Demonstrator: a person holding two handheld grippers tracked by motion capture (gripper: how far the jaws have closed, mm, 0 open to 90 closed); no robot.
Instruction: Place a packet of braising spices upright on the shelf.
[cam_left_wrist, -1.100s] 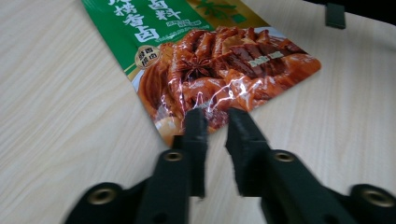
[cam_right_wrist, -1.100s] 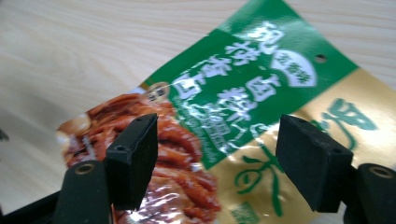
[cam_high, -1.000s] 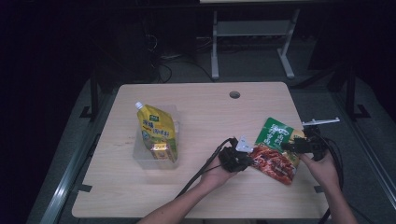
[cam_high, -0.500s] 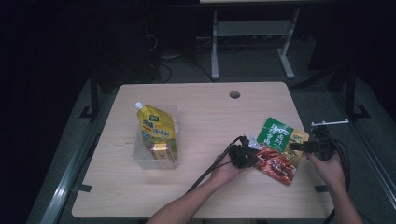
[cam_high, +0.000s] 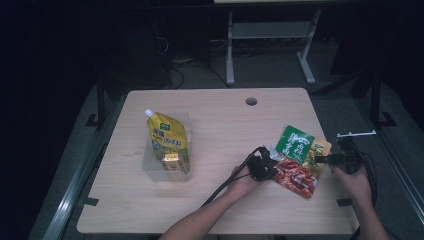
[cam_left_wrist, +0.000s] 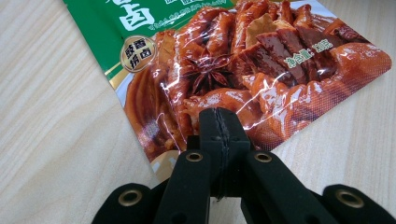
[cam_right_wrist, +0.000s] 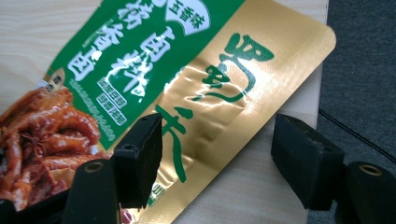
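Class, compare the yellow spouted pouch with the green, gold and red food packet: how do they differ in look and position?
The yellow pouch has a white spout at its top; the food packet is a flat sachet with no spout. The yellow pouch leans in a clear plastic bin on the left; the food packet lies flat on the bare table at the right. No gripper is near the yellow pouch, while both grippers are at the food packet. Both are printed flexible packaging.

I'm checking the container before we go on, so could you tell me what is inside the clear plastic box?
The clear plastic box holds a yellow spouted pouch leaning over it and a small yellow packet at its lower end. Whatever lies under the pouch is covered.
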